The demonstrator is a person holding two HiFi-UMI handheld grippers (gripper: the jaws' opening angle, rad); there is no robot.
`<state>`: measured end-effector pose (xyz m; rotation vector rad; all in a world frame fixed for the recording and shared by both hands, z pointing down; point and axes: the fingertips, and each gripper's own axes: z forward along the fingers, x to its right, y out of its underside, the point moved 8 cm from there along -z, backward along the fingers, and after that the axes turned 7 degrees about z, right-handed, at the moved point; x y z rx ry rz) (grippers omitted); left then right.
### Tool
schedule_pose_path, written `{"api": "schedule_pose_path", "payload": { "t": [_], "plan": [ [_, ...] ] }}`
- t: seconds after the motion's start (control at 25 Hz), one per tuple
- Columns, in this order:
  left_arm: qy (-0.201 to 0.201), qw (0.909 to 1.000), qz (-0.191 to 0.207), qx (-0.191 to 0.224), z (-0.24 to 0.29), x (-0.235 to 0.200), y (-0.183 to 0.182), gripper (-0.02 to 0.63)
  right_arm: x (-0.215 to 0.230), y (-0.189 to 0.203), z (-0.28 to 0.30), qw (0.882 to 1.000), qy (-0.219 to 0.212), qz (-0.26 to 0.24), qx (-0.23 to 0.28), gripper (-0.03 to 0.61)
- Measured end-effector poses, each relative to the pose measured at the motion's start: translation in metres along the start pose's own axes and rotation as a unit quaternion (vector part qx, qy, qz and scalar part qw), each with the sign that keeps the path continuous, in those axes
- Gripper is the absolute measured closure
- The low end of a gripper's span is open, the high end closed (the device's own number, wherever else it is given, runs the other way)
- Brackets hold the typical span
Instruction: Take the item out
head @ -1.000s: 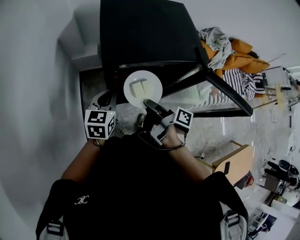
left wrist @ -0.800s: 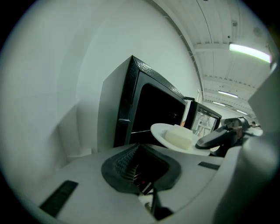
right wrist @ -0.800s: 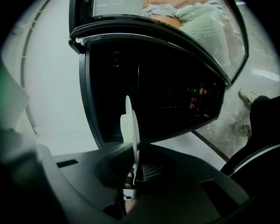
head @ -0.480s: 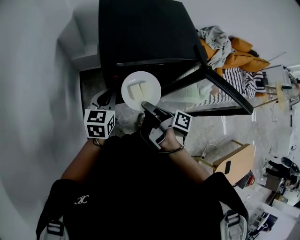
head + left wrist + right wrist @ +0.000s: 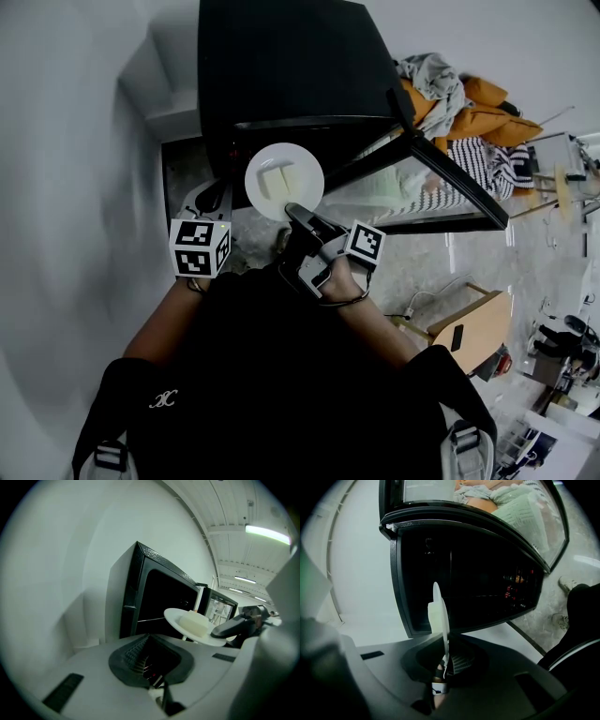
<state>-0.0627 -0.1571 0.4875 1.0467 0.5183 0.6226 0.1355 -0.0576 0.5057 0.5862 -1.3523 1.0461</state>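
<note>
Left claw (image 5: 214,198) is up ahead of my chest, marker cube toward me. Its jaws are closed together with nothing between them. Right claw (image 5: 293,210) sits just beside it, reaching forward, jaws clamped on the near rim of the plate (image 5: 306,184). Both forearms are bent in close to my body. Right hand (image 5: 339,277) wraps the handle.

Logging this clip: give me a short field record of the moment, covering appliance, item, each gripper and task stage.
appliance: black microwave, door open
item: white plate carrying pale blocks
right gripper: shut on the plate's rim
left gripper: shut, nothing in it, beside the plate
task stage: plate seems outside the cavity, held in front of the opening
</note>
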Motion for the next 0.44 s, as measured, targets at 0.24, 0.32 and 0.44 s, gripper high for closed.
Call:
{"api": "schedule_pose_path", "payload": {
  "t": [0.24, 0.32, 0.44],
  "plan": [
    [-0.002, 1.0, 0.003, 0.001, -0.0009, 0.0065, -0.0005, 0.606, -0.0004, -0.0033, -0.0062, 1.0, -0.003, 0.002, 0.004, 0.552],
    [-0.002, 1.0, 0.002, 0.0, -0.0002, 0.0073, -0.0006, 0.606, -0.0001, -0.0048, -0.0065, 1.0, -0.002, 0.003, 0.004, 0.552],
    [-0.002, 1.0, 0.001, -0.002, 0.0006, 0.0092, 0.0009, 0.606, 0.0011, -0.0065, -0.0072, 1.0, -0.001, 0.003, 0.002, 0.552]
  ]
}}
